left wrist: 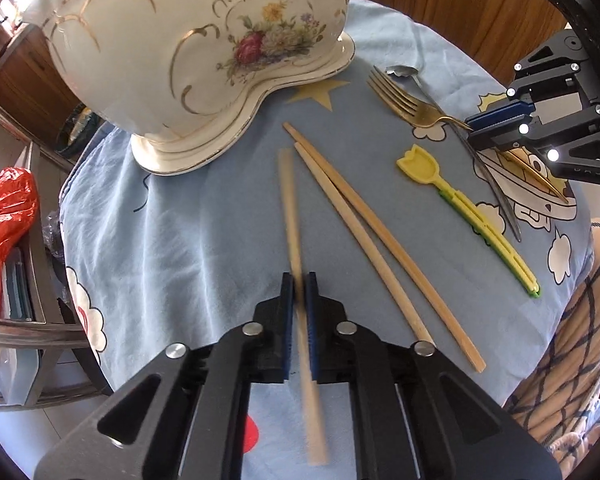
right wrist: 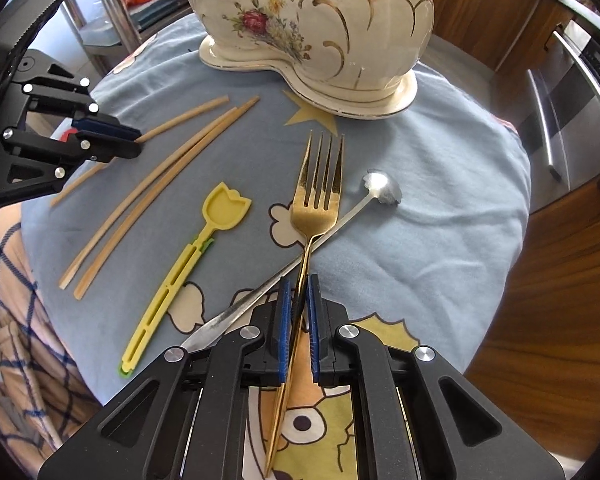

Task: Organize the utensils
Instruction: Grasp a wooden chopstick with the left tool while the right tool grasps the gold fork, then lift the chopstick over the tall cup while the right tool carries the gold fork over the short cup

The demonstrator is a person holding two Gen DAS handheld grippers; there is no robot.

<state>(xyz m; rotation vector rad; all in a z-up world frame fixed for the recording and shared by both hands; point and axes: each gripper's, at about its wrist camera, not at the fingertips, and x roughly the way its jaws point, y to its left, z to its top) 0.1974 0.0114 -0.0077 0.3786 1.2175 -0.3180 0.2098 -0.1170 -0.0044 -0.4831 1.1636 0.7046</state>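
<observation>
Left wrist view: left gripper [left wrist: 299, 286] clamps single chopstick [left wrist: 290, 208] at frame centre; long overhang may swing, strike ceramic holder [left wrist: 188, 52]. Right gripper [right wrist: 298, 292] pinches gold fork [right wrist: 318, 200]; crossing spoon [right wrist: 356, 204] may drag.

- The place was a home kitchen or dining corner.
- A stainless-steel appliance [right wrist: 572, 92] with long bar handles stood against wooden cabinets [right wrist: 496, 12].
- A small round counter wore a light blue cartoon-print cloth [left wrist: 172, 216], the sort used in a household.
- A gilded, flower-painted porcelain vessel [left wrist: 188, 48] stood on it.
- Eating utensils lay beside it: a gold fork [right wrist: 318, 196], wooden chopsticks [left wrist: 364, 232] and a small spoon [right wrist: 382, 188].
- A red plastic bag [left wrist: 4, 216] sat on a metal rack [left wrist: 36, 320] nearby.
</observation>
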